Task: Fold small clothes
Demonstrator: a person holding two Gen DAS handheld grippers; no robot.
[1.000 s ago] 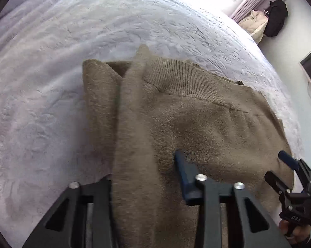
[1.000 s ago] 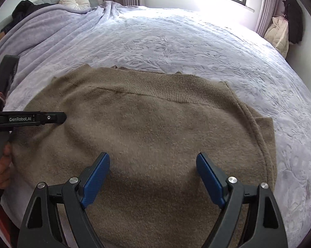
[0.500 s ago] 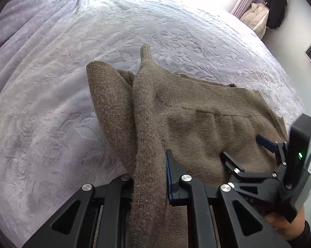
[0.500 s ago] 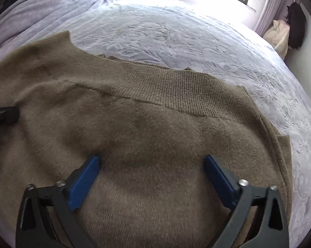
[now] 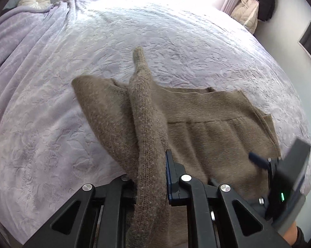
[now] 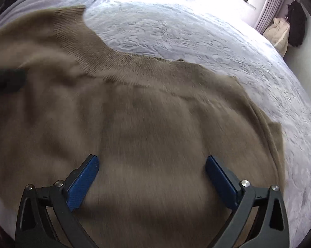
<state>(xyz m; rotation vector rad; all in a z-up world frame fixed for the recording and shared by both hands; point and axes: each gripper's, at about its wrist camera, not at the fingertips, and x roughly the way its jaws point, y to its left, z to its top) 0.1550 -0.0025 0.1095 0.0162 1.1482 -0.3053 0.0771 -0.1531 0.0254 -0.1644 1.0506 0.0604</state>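
A brown knitted sweater point(image 5: 213, 128) lies on the lilac bedspread point(image 5: 52, 111). My left gripper point(image 5: 151, 177) is shut on the sweater's left edge and holds that fold lifted, so a ridge of knit runs up between the fingers. The sweater fills most of the right wrist view point(image 6: 147, 128), its left part raised and blurred. My right gripper point(image 6: 152, 177) is open, its blue pads point(image 6: 83, 181) spread wide just above the sweater's near part. The right gripper also shows in the left wrist view point(image 5: 279, 177) at the lower right.
The bed is wide, with a round cream cushion point(image 5: 34, 0) at its far left. Bags point(image 5: 254, 6) stand by the curtain at the far right. A wall screen point(image 5: 310, 39) hangs on the right wall.
My left gripper has closed on the sweater's left edge and lifted it up and rightwards. My right gripper has moved forward and lower over the sweater, still open.
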